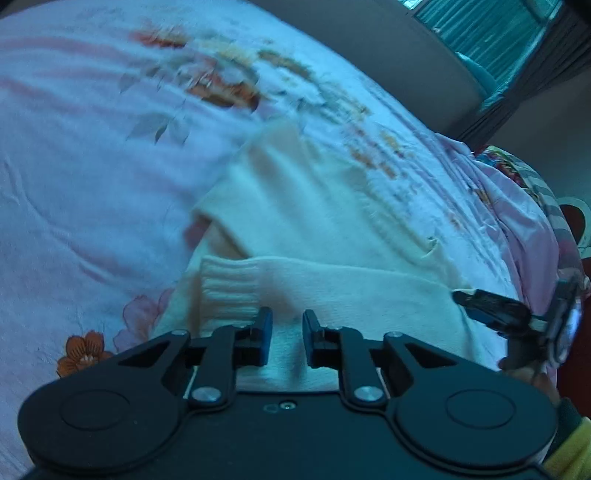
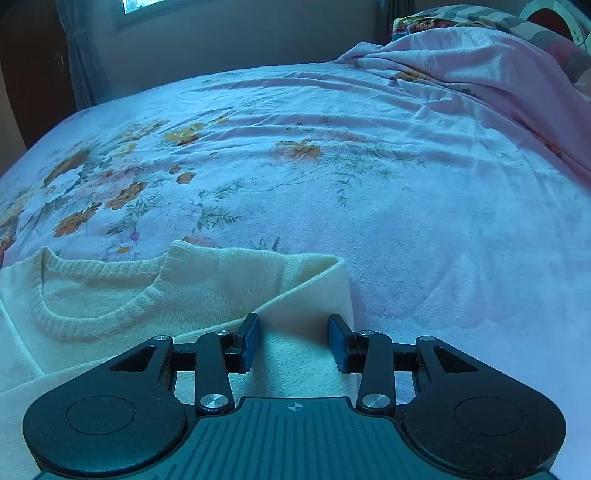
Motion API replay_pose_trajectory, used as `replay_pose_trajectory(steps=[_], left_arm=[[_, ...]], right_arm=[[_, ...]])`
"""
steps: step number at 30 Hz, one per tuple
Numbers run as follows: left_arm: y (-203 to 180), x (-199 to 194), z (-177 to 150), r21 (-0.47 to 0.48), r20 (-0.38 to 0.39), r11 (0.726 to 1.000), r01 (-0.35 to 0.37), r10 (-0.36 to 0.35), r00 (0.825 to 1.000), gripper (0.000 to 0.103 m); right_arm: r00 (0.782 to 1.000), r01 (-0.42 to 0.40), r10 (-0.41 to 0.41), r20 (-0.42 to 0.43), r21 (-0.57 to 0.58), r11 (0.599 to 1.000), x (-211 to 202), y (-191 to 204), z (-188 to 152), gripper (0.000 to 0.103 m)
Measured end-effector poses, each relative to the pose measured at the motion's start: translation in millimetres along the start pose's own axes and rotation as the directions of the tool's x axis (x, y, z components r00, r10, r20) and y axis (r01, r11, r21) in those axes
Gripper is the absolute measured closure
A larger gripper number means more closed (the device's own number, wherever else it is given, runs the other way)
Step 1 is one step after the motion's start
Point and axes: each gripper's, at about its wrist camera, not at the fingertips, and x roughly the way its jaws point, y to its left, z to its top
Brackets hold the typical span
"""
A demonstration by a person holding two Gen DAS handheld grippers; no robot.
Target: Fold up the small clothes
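A small cream knit sweater [image 1: 303, 225] lies on the bed. One sleeve with a ribbed cuff [image 1: 229, 288] is folded across its body. My left gripper [image 1: 287, 334] hovers low over that sleeve, jaws a little apart, holding nothing. In the right wrist view the sweater [image 2: 207, 291] shows its ribbed neckline [image 2: 99, 317] and a folded edge. My right gripper [image 2: 293, 341] is open over that folded part, empty. The right gripper's fingertips [image 1: 480, 299] also show at the right of the left wrist view, touching the sweater's edge.
The bed is covered by a pale pink sheet with orange flowers [image 2: 332, 177]. A rumpled pink quilt [image 2: 480, 62] and patterned pillow [image 2: 443, 16] lie at the far right. A grey wall and curtained window [image 1: 491, 55] stand beyond the bed.
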Motion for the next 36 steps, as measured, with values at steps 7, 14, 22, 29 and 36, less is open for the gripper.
replay_pose_trajectory(steps=[7, 14, 22, 29, 36], left_arm=[[10, -18, -7, 0.019, 0.01, 1.0, -0.012, 0.012, 1.0, 0.086], [-8, -31, -8, 0.073, 0.037, 0.997, -0.02, 0.017, 0.999, 0.082], [-12, -33, -23, 0.113, -0.007, 0.994, -0.013, 0.014, 1.0, 0.078], [-12, -36, -32, 0.115, -0.02, 0.993, -0.032, 0.034, 0.999, 0.076], [-2, -36, -33, 0.081, -0.028, 0.996, -0.035, 0.037, 0.999, 0.076]], right_arm=[[0.988, -0.134, 0.135, 0.073, -0.018, 0.991, -67, 12, -47, 0.064], [0.987, -0.138, 0.139, 0.079, -0.024, 0.99, -95, 27, -80, 0.064], [0.986, -0.153, 0.151, 0.071, 0.026, 0.988, -128, 21, -119, 0.064], [0.987, -0.156, 0.154, 0.042, 0.035, 0.987, -154, 12, -152, 0.064], [0.984, -0.18, 0.179, 0.014, 0.141, 0.974, -150, 3, -150, 0.064]])
